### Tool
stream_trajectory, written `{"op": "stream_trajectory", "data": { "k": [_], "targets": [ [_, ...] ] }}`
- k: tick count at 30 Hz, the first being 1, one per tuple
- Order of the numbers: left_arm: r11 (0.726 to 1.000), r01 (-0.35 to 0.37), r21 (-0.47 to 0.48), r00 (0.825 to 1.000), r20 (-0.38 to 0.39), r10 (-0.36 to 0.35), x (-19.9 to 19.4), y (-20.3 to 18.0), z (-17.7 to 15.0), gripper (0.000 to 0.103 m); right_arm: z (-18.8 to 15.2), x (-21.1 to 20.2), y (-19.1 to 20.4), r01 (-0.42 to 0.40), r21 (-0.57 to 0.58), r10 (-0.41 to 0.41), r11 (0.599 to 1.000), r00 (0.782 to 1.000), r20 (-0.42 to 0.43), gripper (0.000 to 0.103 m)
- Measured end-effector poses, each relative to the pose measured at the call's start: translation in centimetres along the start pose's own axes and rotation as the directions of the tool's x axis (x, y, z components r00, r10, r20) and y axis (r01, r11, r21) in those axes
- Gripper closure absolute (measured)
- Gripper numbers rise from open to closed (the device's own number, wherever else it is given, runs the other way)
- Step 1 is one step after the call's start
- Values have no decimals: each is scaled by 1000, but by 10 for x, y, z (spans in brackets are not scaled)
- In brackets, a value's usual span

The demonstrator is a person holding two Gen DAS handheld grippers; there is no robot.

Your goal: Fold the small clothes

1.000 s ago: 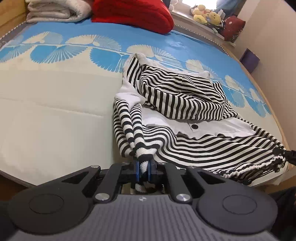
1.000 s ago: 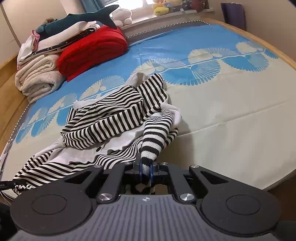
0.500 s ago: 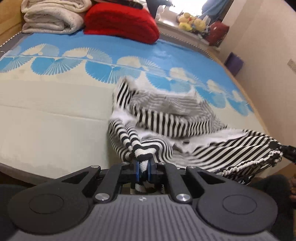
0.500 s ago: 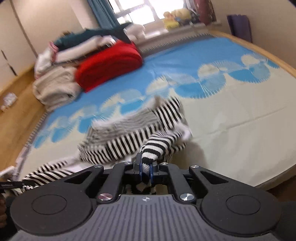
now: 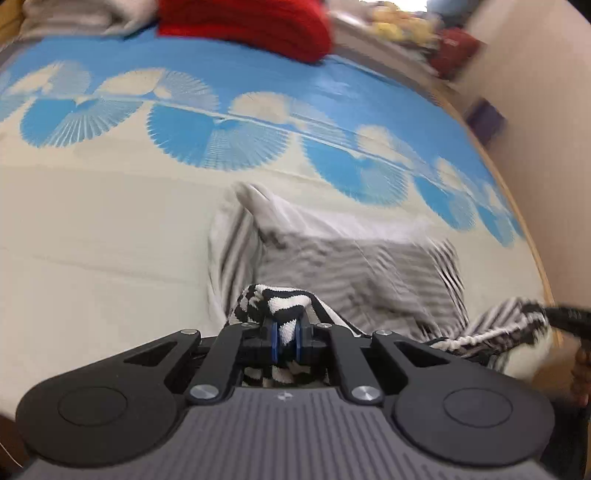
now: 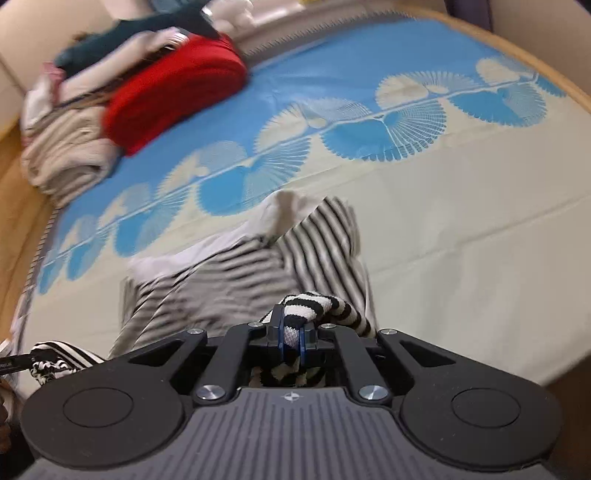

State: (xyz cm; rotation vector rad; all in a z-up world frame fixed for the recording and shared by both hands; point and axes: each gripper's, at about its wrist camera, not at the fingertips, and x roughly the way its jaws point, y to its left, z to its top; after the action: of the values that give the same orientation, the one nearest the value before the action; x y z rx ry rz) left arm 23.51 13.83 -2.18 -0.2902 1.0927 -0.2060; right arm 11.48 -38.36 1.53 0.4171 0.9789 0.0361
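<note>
A black-and-white striped garment (image 5: pixel 354 266) lies bunched on the bed's cream and blue sheet (image 5: pixel 110 229), blurred by motion. My left gripper (image 5: pixel 285 341) is shut on a striped corner of it, the cloth bulging above the blue pads. In the right wrist view the same striped garment (image 6: pixel 236 280) spreads in front of my right gripper (image 6: pixel 291 338), which is shut on another striped corner. The opposite gripper's tip pinching the hem shows at the far right of the left view (image 5: pixel 561 314) and at the far left of the right view (image 6: pixel 22 360).
A red folded blanket (image 6: pixel 173 92) and a pile of beige and white blankets (image 6: pixel 62 158) sit at the head of the bed. Soft toys (image 5: pixel 399 22) line a sill. The wooden bed edge (image 5: pixel 532 243) runs along the wall side.
Both grippers have swung forward over the bed with their corners held; the garment is more bunched close in front of them. The views are blurred now.
</note>
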Motion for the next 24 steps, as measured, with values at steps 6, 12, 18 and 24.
{"op": "stream_trajectory", "data": {
  "k": [6, 12, 18, 24],
  "targets": [
    [962, 99, -254, 995, 0, -103, 61, 48, 48, 59, 47, 78, -10, 54, 61, -54, 997, 999, -4, 74],
    [978, 166, -127, 986, -2, -168, 52, 41, 35, 46, 25, 73, -20, -37, 27, 36, 999, 998, 42, 67],
    [983, 178, -36, 974, -136, -182, 78, 22, 18, 45, 10, 94, -8, -141, -26, 137, 990, 984, -117, 57],
    [973, 210, -92, 967, -126, -220, 98, 15, 22, 46, 1, 122, 5, -144, -9, 140, 989, 972, -188, 58]
  ]
}}
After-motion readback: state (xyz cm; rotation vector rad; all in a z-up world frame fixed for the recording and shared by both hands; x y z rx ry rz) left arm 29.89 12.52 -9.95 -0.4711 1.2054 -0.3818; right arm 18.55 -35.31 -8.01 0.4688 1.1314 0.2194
